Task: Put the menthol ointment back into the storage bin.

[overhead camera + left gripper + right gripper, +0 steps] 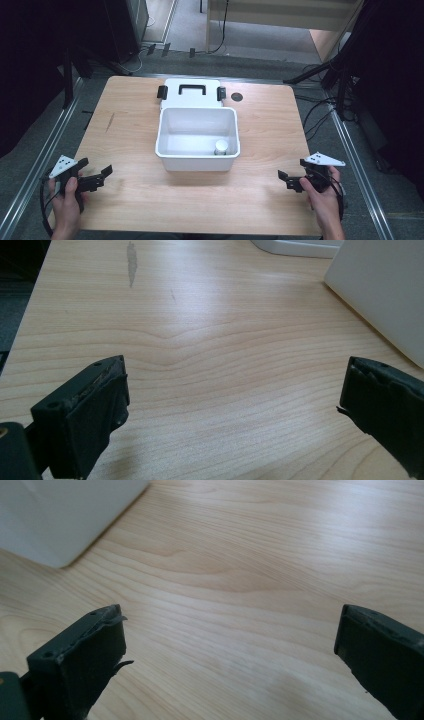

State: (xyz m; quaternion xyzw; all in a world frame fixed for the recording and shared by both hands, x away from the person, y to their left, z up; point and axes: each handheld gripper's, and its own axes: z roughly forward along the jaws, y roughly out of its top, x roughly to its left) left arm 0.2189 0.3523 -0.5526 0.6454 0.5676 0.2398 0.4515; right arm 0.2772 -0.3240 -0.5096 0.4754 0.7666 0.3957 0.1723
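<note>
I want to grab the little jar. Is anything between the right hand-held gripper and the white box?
No. In the high view, only bare wooden table lies between the right hand-held gripper and the white box.

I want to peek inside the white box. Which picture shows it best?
The high view: the white box sits open, with a small jar inside. The left gripper view and the right gripper view each show just a bit of its outer wall.

A tub [197, 150] stands in the middle of the table [135, 200], with its lid [192, 93] lying flat just behind it, touching its far rim. A small jar [221, 147] stands inside the tub at its near right corner. The left gripper [97, 178] sits near the table's front left corner and the right gripper [291, 181] near the front right, both well apart from the tub.
</note>
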